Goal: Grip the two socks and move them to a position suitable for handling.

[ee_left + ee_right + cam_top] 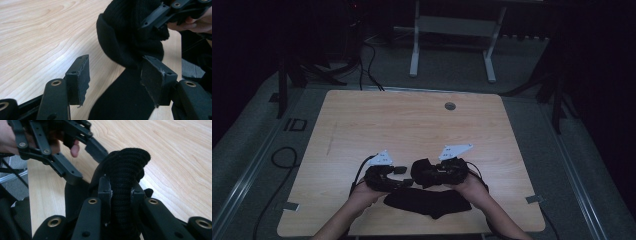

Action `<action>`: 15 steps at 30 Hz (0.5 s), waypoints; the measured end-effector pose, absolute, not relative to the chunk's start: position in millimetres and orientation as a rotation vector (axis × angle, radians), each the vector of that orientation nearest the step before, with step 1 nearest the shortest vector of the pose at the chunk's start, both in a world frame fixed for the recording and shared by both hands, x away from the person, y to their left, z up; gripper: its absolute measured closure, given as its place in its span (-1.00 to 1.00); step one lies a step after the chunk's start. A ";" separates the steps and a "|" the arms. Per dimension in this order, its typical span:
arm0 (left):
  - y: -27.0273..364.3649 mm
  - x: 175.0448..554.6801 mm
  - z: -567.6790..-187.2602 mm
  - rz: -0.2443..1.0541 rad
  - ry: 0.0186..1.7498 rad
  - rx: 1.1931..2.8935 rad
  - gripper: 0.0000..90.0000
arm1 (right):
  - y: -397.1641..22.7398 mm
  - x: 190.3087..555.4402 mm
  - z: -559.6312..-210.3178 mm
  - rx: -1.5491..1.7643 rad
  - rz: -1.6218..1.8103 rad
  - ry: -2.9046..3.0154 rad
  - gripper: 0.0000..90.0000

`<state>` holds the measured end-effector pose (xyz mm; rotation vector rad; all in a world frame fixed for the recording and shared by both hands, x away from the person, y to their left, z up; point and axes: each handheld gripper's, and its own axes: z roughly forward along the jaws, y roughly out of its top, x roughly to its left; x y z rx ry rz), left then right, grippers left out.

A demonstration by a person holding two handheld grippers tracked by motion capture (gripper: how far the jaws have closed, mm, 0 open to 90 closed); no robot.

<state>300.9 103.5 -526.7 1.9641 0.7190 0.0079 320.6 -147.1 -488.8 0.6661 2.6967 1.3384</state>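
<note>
My right gripper point(120, 188) is clamped on a bunched black knitted sock point(126, 165), which it holds lifted just above the tabletop point(412, 125). My left gripper point(117, 75) stands with its jaws apart and nothing between them. The held sock point(130, 37) hangs just ahead of the left gripper, toward its right jaw, so this hand is near enough to take the free cuff. A second black sock point(428, 202) lies flat beneath both grippers, its length running across the near edge.
</note>
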 end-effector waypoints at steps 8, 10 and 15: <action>86.5 311.0 -521.8 0.054 0.762 1.960 0.90 | -152.7 321.4 -485.1 0.671 1.367 2.680 0.71; 85.4 310.2 -518.9 0.069 0.755 1.969 0.92 | -155.4 322.6 -484.9 0.679 1.368 2.671 0.70; 93.0 308.8 -511.4 0.112 0.807 1.976 0.93 | -165.8 326.8 -485.4 0.732 1.385 2.640 0.70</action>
